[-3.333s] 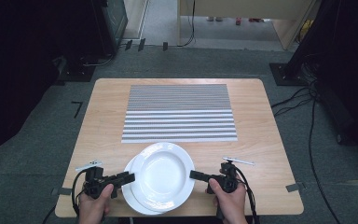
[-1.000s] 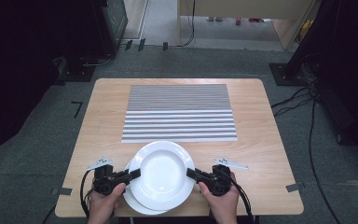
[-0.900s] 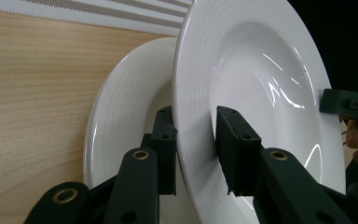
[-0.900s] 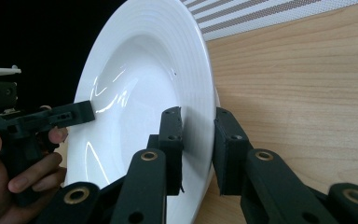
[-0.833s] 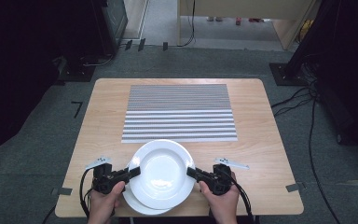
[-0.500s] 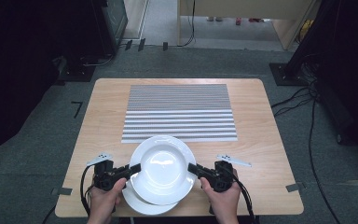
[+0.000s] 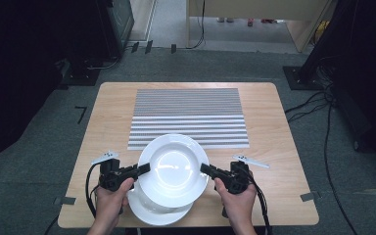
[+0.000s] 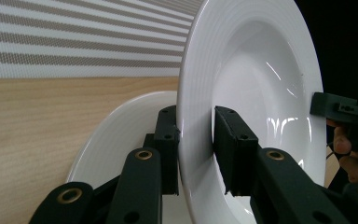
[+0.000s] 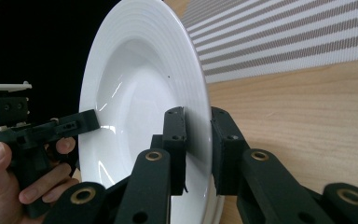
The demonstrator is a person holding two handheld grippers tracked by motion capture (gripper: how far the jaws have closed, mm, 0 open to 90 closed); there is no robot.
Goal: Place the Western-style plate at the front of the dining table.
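Upper plate (image 7: 173, 169) at 6 o'clock on table (image 7: 112, 103), above second plate (image 7: 152, 213). Left gripper (image 7: 143, 168), right gripper (image 7: 205, 169) clamped on opposite rims (9 and 3 o'clock). Likely stiff, slippery, breakable; best held by rim.

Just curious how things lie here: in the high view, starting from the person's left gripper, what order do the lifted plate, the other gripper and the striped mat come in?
1. Lifted plate, its rim gripped by the left gripper.
2. Striped mat, ahead.
3. Right gripper, across the plate.
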